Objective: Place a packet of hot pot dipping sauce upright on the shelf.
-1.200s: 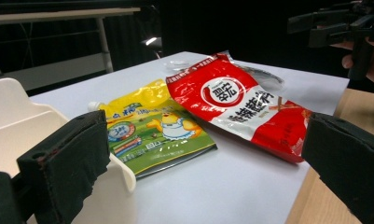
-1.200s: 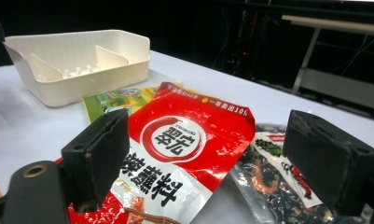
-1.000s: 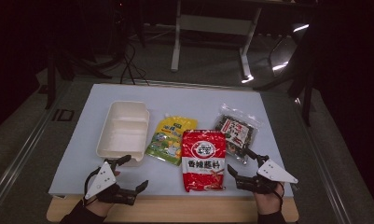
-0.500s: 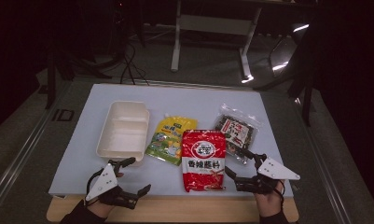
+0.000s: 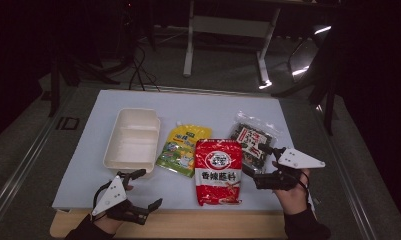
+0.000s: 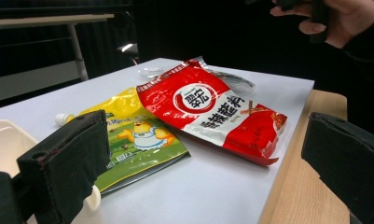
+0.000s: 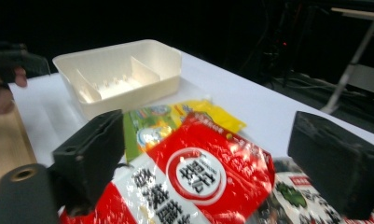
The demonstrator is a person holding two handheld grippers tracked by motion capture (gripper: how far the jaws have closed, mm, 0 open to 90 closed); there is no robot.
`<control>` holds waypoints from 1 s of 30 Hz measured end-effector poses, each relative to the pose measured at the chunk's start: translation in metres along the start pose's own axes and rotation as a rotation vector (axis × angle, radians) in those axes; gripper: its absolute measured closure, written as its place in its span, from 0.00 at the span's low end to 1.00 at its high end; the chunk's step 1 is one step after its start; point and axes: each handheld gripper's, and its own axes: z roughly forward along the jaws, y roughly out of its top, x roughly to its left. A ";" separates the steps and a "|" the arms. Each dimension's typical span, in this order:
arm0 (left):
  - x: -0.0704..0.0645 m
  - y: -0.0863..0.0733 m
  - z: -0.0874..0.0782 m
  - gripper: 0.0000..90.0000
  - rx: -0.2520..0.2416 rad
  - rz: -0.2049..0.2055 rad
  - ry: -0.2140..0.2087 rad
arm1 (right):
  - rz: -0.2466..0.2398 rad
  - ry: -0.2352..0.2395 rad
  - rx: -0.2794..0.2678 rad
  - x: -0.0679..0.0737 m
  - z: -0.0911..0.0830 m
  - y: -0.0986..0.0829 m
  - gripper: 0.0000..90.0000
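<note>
Left gripper [image 5: 147,190] jaws wide, empty, near tray [image 5: 132,137]. Right gripper [image 5: 258,165] jaws wide, empty, beside red pouch [image 5: 217,170], over dark packet [image 5: 250,140].

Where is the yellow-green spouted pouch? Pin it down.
In the high view the yellow-green spouted pouch lies mid-table, between the white divided tray on its left and the red snack bag on its right, whose edge overlaps it.
</note>
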 end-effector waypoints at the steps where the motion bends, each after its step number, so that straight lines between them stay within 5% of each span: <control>1: 0.000 0.000 0.000 0.02 0.000 -0.001 0.001 | 0.003 0.004 0.010 -0.002 0.004 0.001 0.11; 18: 0.000 -0.001 0.001 0.02 0.012 0.005 -0.008 | 0.032 0.014 0.132 -0.049 0.053 0.004 0.22; 30: 0.000 -0.003 0.003 0.02 0.027 0.008 -0.013 | 0.069 0.001 0.249 -0.066 0.078 -0.015 0.20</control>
